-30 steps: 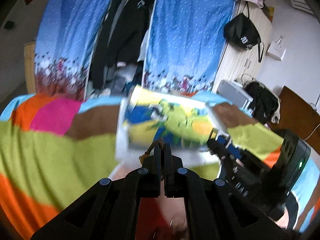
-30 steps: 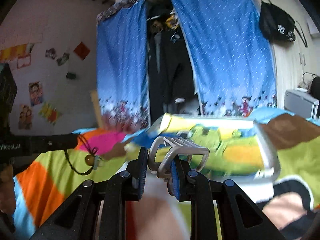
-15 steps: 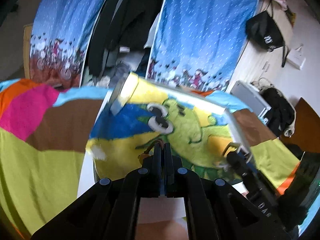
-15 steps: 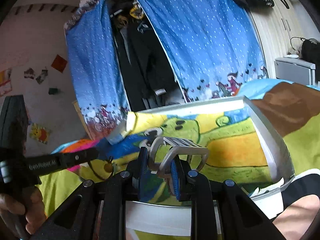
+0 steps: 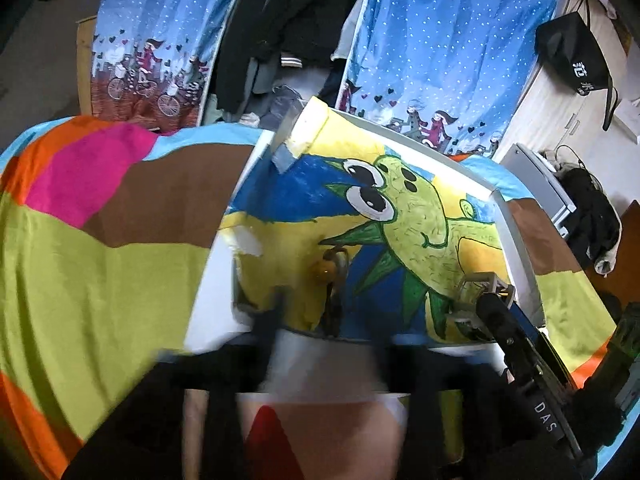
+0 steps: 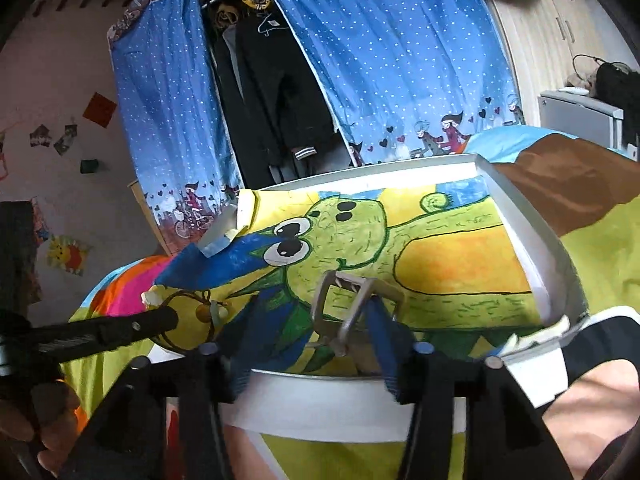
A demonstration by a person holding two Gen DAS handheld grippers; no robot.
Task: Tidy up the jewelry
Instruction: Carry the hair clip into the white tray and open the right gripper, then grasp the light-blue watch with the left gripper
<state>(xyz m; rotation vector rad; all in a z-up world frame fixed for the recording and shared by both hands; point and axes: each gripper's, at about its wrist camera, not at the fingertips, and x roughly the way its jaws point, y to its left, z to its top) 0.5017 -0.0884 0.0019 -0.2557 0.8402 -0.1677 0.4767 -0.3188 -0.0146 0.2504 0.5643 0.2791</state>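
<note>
Operator: Blue dotted curtains (image 6: 400,60) are hanging behind the bed, where a multicoloured patchwork blanket (image 5: 100,280) is carrying a white shallow tray (image 6: 532,216) lined with a cartoon drawing. Tool status?

Technician: The right tool (image 6: 316,340) is standing spread over the tray's near edge; the silver metal bangle (image 6: 348,312) is sitting between its blue pads (image 6: 384,336). The left tool (image 5: 328,312) is blurring but appearing spread, with the black cord with an amber bead (image 5: 324,270) lying at its tips, over the drawing.
</note>
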